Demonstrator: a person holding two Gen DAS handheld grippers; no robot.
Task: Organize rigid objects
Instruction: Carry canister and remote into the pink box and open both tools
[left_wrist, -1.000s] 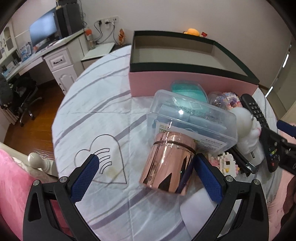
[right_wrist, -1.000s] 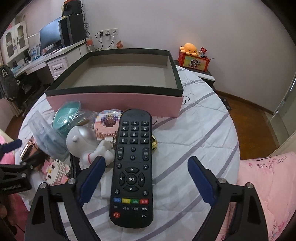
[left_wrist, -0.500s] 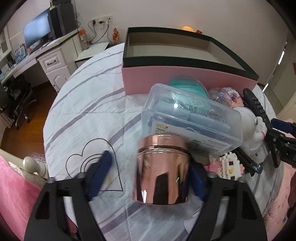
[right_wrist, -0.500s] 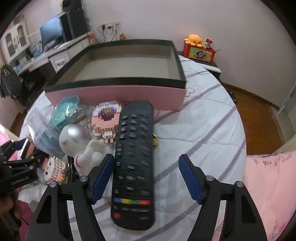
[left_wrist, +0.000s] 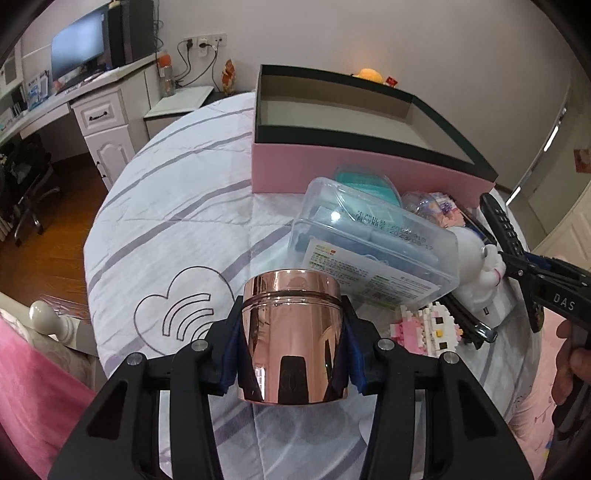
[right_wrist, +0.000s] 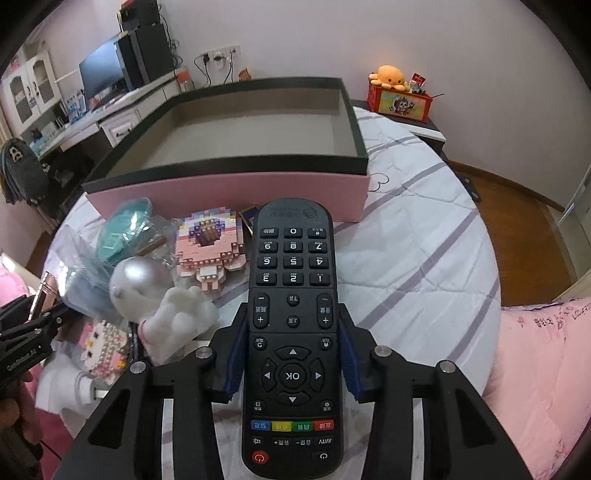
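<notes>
A shiny rose-gold tin (left_wrist: 291, 325) stands upright on the striped round table, and my left gripper (left_wrist: 291, 354) is closing its jaws on it, blue pads pressed against both sides. In the right wrist view a black remote control (right_wrist: 293, 258) lies lengthwise between the fingers of my right gripper (right_wrist: 293, 356), whose jaws are closing with the pads against its two long edges. Behind both stands a wide pink box (left_wrist: 332, 173) with a dark rim, open and with nothing inside (right_wrist: 229, 195).
Between the grippers lie a clear plastic case (left_wrist: 369, 243), a teal-lidded container (right_wrist: 125, 225), a white astronaut figure (right_wrist: 147, 295) and two pink block figures (right_wrist: 208, 247) (right_wrist: 103, 343). Pink bedding borders the table's near side. A desk with a monitor stands at the far left.
Both grippers have gone from wide open to closed, the left around the tin and the right around the remote. The tin now stands straighter.
</notes>
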